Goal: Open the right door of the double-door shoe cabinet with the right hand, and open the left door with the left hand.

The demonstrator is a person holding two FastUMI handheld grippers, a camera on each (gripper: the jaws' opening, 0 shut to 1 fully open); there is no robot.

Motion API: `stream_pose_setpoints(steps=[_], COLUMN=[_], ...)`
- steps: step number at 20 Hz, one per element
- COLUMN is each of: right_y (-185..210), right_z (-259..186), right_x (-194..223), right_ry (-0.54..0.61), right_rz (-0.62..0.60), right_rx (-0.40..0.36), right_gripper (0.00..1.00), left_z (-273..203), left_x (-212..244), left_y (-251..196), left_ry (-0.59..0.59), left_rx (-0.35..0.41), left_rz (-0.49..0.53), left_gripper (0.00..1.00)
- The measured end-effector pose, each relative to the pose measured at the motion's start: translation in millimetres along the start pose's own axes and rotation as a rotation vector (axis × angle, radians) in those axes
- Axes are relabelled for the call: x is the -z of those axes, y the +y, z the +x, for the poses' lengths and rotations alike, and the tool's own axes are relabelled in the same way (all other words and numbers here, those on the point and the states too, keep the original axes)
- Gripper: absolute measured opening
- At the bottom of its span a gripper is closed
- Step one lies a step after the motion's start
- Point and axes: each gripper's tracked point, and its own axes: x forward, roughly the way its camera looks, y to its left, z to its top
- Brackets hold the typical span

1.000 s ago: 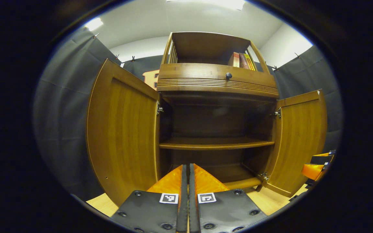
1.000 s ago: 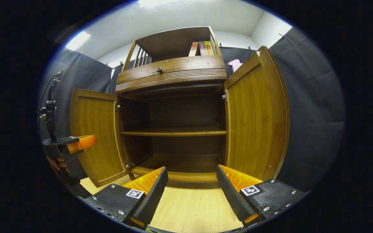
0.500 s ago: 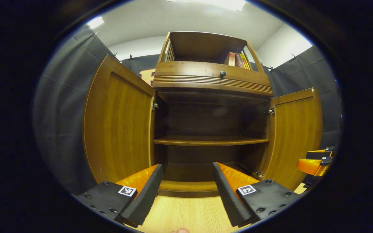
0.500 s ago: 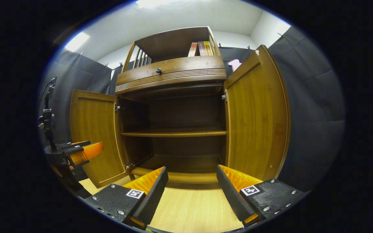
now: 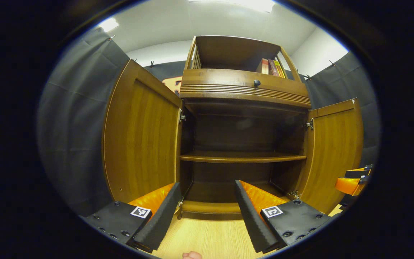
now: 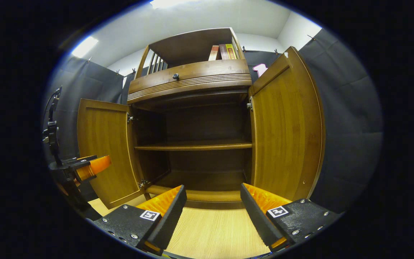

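Both doors of the shoe cabinet [image 5: 243,144], left door [image 5: 140,136] and right door [image 6: 286,126], are being shown swung wide, while the left gripper [image 5: 205,212] and right gripper [image 6: 212,212] are being held spread apart, grasping nothing, near its front.

The left gripper view looks from low near the floor [image 5: 207,237], tilted upward into the cabinet [image 5: 243,136], standing close and nearer the left door [image 5: 142,133]. The right gripper view sits equally low and close, tilted up too, nearer the right door [image 6: 286,126]. Both face the open interior head-on and share the shelf [image 6: 192,145], both doors and the books [image 6: 223,52] on top. Each catches the other hand-held gripper at its outer edge.
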Motion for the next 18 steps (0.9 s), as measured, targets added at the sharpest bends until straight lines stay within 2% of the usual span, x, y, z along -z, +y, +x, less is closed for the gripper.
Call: stream_pose_setpoints(steps=[5, 6, 7, 10, 11, 12, 18], right_y=[0, 0, 0, 1, 1, 0, 1], right_z=[3, 3, 3, 5, 6, 7, 9], right_x=[-1, -1, -1, -1, -1, -1, -1], right_ry=[-0.001, -0.002, -0.002, -0.002, -0.002, -0.001, -0.001], right_rz=[0.000, 0.000, 0.000, -0.001, -0.001, 0.000, 0.004], right_rx=[0.003, 0.003, 0.003, 0.002, 0.002, 0.002, 0.002], right_gripper=[0.93, 1.00, 0.93, 0.93, 1.00, 0.93, 0.93], left_z=[3, 3, 4, 5, 7, 8, 11], left_x=[-4, -4, -5, -5, -5, -5, -9], left_y=[-3, -3, -3, -4, -3, -3, -3], left_ry=[-0.015, -0.017, -0.018, -0.023, -0.022, -0.021, -0.028], left_rx=[0.012, 0.011, 0.012, 0.014, 0.014, 0.015, 0.011], left_rz=[0.007, 0.009, 0.013, 0.015, 0.014, 0.012, -0.012], left_gripper=[0.95, 0.95, 0.95, 0.95, 0.95, 0.96, 0.95])
